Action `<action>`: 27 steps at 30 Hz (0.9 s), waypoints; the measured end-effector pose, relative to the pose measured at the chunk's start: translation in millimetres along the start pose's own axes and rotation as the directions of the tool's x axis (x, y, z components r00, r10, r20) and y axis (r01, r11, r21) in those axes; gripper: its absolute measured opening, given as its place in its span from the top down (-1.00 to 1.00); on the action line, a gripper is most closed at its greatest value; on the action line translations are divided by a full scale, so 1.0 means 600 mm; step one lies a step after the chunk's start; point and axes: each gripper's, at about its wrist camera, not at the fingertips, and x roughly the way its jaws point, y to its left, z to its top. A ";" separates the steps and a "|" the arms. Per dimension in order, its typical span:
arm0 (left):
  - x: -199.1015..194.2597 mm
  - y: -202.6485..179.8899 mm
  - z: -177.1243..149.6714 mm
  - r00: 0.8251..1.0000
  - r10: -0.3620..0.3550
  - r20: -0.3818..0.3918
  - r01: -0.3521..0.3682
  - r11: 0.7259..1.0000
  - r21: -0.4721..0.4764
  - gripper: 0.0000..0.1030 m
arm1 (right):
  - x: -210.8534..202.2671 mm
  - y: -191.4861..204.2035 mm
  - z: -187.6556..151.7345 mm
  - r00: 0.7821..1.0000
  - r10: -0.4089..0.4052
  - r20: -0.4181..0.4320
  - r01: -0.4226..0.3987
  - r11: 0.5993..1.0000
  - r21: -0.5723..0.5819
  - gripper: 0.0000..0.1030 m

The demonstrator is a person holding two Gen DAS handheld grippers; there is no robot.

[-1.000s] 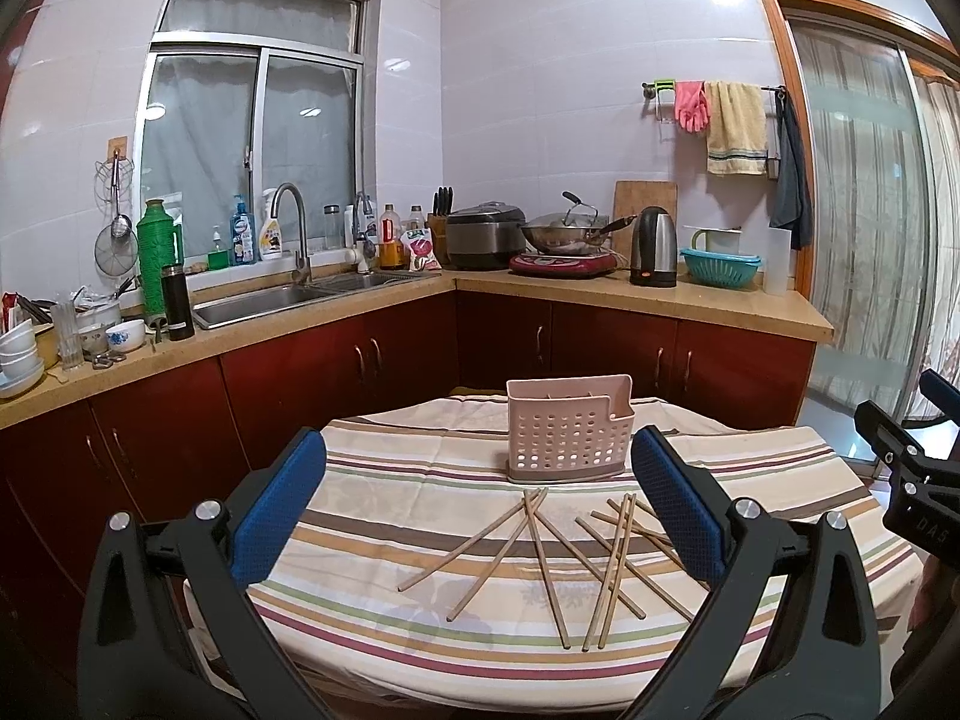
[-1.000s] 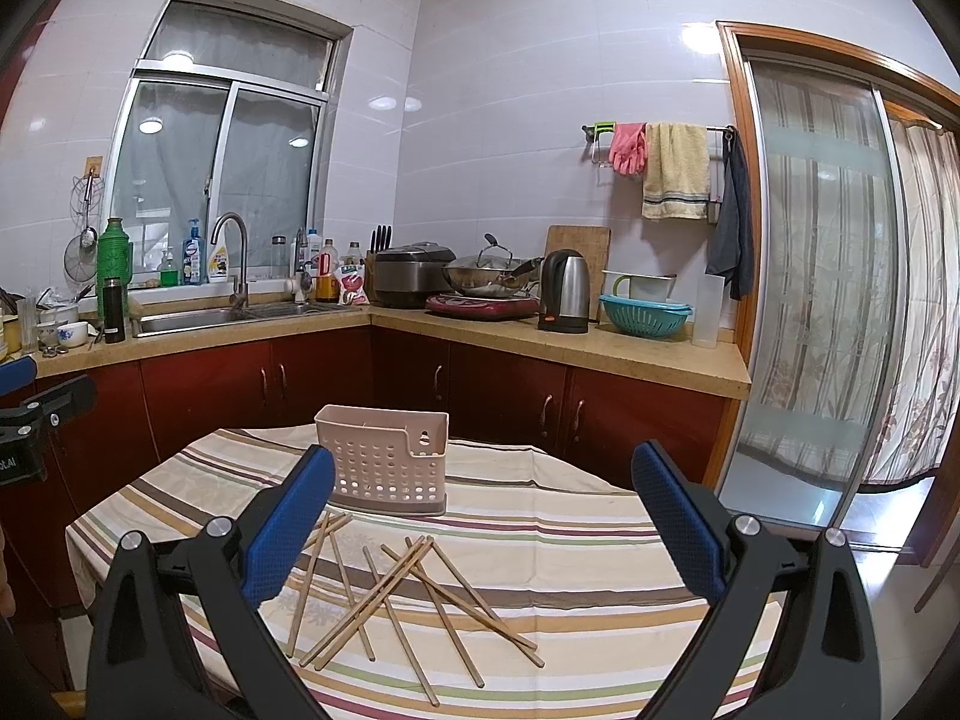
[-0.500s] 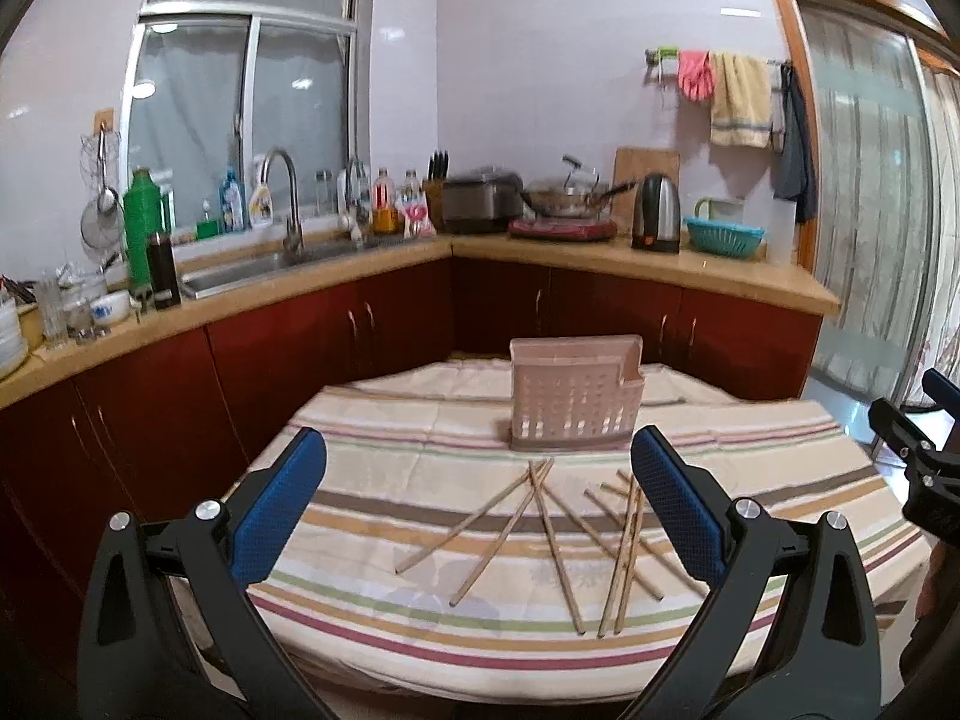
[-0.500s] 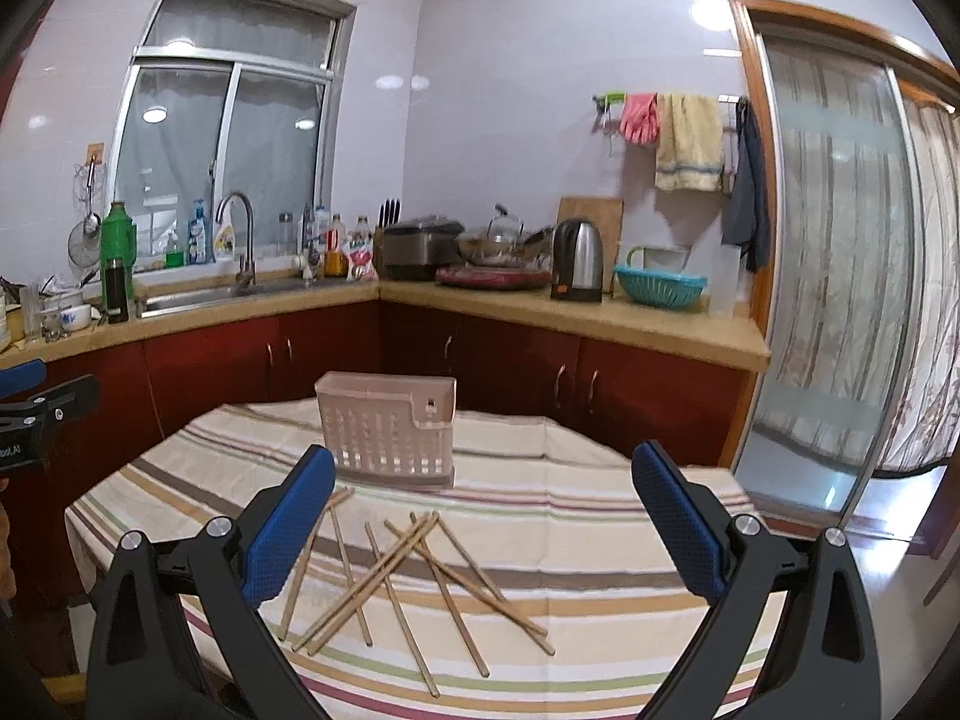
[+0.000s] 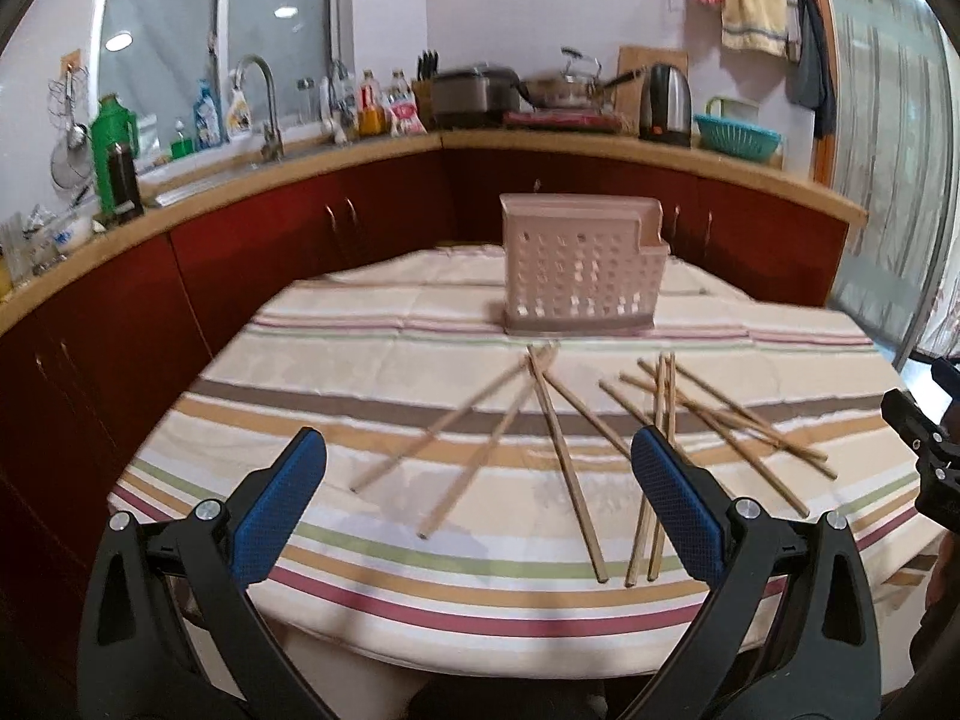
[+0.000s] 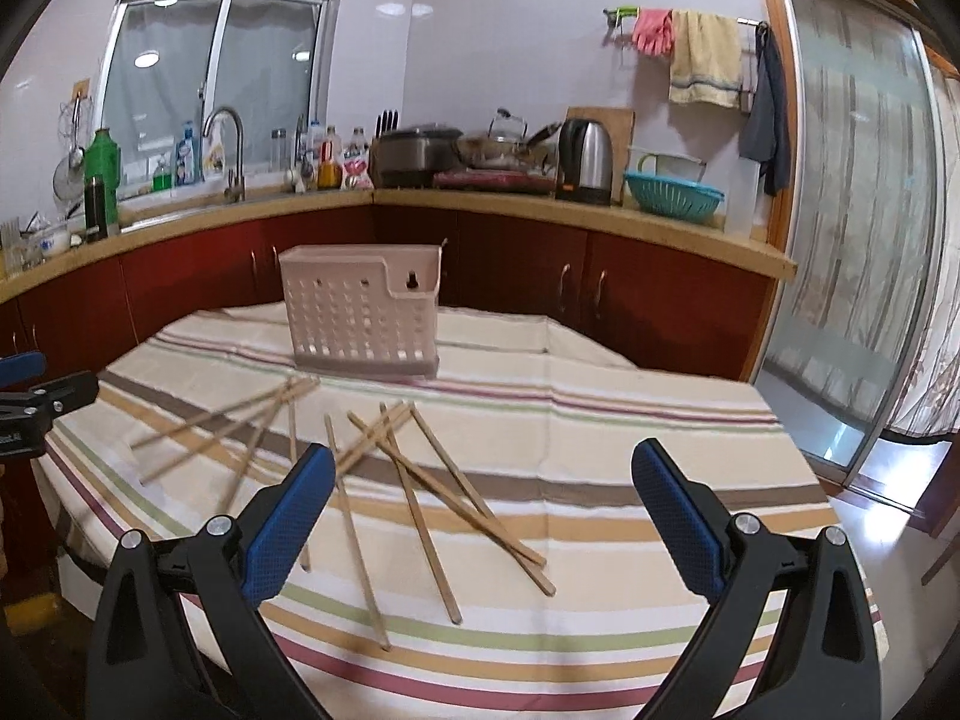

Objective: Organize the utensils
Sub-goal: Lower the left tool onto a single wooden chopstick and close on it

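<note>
Kitchen corner, red cabinets under a wooden counter; in front, a table under a striped cloth.

Left wrist view: the left gripper hangs over the near table edge, its blue pads spread wide with nothing between them. A pink perforated holder stands upright at 12 o'clock, far side of the cloth. Loose chopsticks lie flat and crossed between holder and gripper, fanning from 12 toward 3 o'clock; one pair lies side by side just beside the right pad. A bit of the right gripper shows at 3 o'clock, off the table edge. Judgement: holder is set close behind the sticks so each carry is short.

Right wrist view: the right gripper is likewise wide open and empty, above the near cloth. Holder sits at 11 o'clock; chopsticks are spread from 9 to 12 o'clock, several overlapping, the left pad in front of some. Left gripper tip visible at 9 o'clock.

Judgement: nothing is sorted yet; both tools look poised for a first pick. Flat, crossed sticks may roll or drag neighbours when pinched.
</note>
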 end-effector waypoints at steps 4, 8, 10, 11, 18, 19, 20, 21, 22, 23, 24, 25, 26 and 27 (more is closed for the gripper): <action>0.047 -0.022 -0.018 0.998 0.011 -0.070 -0.010 1.000 0.007 -0.92 | 0.018 -0.012 -0.015 1.000 0.006 -0.023 -0.007 1.000 -0.014 -0.70; 0.083 -0.042 -0.033 0.993 0.030 -0.112 -0.028 0.999 0.025 -0.92 | 0.042 -0.025 -0.031 0.997 0.032 -0.068 -0.032 0.999 -0.003 -0.26; 0.100 -0.051 -0.042 0.990 0.039 -0.137 -0.034 0.999 0.034 -0.92 | 0.050 -0.033 -0.039 0.996 0.047 -0.081 -0.046 0.999 0.010 -0.14; 0.106 -0.054 -0.046 0.988 0.045 -0.146 -0.040 0.998 0.039 -0.91 | 0.055 -0.037 -0.044 0.994 0.052 -0.093 -0.051 0.999 0.013 -0.10; 0.161 -0.067 -0.076 0.965 0.095 -0.243 -0.081 0.994 0.068 -0.67 | 0.072 -0.064 -0.052 0.992 0.066 -0.109 -0.060 0.997 0.056 -0.10; 0.165 -0.068 -0.078 0.963 0.091 -0.252 -0.078 0.995 0.063 -0.66 | 0.074 -0.068 -0.053 0.991 0.067 -0.111 -0.061 0.996 0.063 -0.10; 0.168 -0.069 -0.080 0.962 0.085 -0.260 -0.073 0.996 0.058 -0.66 | 0.076 -0.071 -0.053 0.991 0.069 -0.114 -0.061 0.996 0.068 -0.10; 0.170 -0.073 -0.082 0.961 0.085 -0.265 -0.071 0.996 0.063 -0.66 | 0.078 -0.076 -0.054 0.991 0.070 -0.115 -0.062 0.995 0.072 -0.10; 0.172 -0.077 -0.084 0.960 0.087 -0.266 -0.070 0.995 0.073 -0.66 | 0.080 -0.078 -0.055 0.991 0.070 -0.117 -0.062 0.995 0.076 -0.10; 0.173 -0.082 -0.086 0.959 0.094 -0.268 -0.071 0.993 0.095 -0.66 | 0.082 -0.080 -0.056 0.990 0.071 -0.121 -0.062 0.995 0.082 -0.10; 0.172 -0.086 -0.088 0.960 0.099 -0.261 -0.073 0.992 0.107 -0.66 | 0.084 -0.081 -0.056 0.990 0.073 -0.123 -0.063 0.994 0.085 -0.10; 0.171 -0.086 -0.090 0.961 0.105 -0.255 -0.076 0.990 0.118 -0.66 | 0.086 -0.082 -0.056 0.990 0.074 -0.123 -0.064 0.994 0.089 -0.10; 0.170 -0.084 -0.090 0.961 0.102 -0.256 -0.074 0.990 0.118 -0.66 | 0.086 -0.083 -0.056 0.990 0.074 -0.122 -0.063 0.994 0.090 -0.10; 0.170 -0.081 -0.090 0.961 0.100 -0.260 -0.073 0.991 0.112 -0.66 | 0.086 -0.084 -0.056 0.990 0.073 -0.122 -0.063 0.994 0.090 -0.10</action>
